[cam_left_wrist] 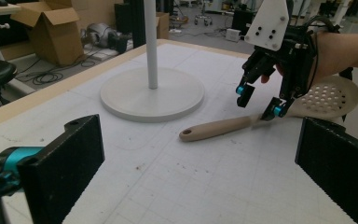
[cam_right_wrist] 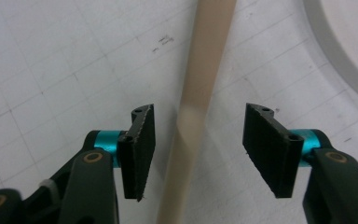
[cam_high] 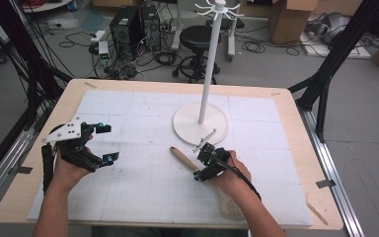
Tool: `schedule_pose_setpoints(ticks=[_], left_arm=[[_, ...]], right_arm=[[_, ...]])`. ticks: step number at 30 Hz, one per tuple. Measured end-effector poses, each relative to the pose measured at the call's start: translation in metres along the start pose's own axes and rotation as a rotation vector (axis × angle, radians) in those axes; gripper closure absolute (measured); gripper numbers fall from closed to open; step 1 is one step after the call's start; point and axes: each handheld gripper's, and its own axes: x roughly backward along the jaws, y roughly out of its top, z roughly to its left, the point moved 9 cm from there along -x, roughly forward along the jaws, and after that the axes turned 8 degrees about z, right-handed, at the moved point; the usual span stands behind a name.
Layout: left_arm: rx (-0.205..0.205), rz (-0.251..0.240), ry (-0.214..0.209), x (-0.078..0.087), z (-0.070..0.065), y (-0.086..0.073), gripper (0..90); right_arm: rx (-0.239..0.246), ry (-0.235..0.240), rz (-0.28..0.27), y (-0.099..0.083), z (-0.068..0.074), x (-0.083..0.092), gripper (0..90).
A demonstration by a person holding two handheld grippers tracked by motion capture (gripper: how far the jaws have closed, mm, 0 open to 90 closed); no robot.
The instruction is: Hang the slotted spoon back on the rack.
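A beige slotted spoon [cam_high: 182, 158] lies on the white mat, its handle [cam_left_wrist: 219, 127] pointing toward the stand and its perforated head [cam_left_wrist: 326, 98] under the person's right wrist. My right gripper [cam_high: 201, 163] is low over the handle. In the right gripper view the handle [cam_right_wrist: 200, 84] runs up between the two pads [cam_right_wrist: 140, 140] with a gap on each side, so the right gripper [cam_right_wrist: 200, 137] is open. My left gripper [cam_high: 106, 143] is at the mat's left, open wide with nothing between its fingers. In the left gripper view the right gripper [cam_left_wrist: 258, 101] hovers at the spoon.
A white hook stand with a round base [cam_high: 187, 129] and tall pole [cam_high: 207, 74] rises just behind the spoon. The gridded mat [cam_high: 143, 192] covers most of the wooden table [cam_high: 296, 143]. A stool [cam_high: 197, 39], computers and boxes sit on the floor beyond.
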Motion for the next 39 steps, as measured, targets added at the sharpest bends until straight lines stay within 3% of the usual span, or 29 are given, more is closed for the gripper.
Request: schedule_pose_setpoints(ticks=[14,21,25,39], left_arm=[[0.003,0.002,0.0,0.001,0.0,-0.001,1.7],[0.006,0.017,-0.004,-0.003,0.0,-0.003,1.7],[0.001,0.019,-0.005,-0.003,-0.001,-0.003,1.7],[0.0,0.016,-0.006,-0.001,0.0,-0.003,1.7]], right_arm=[[0.042,-0.019,0.081,0.002,0.005,-0.015,57.7],[0.027,-0.021,0.079,0.001,0.005,-0.015,60.1],[0.015,-0.012,0.07,0.001,0.002,-0.014,68.1],[-0.019,0.01,0.067,0.001,0.001,-0.015,70.7]])
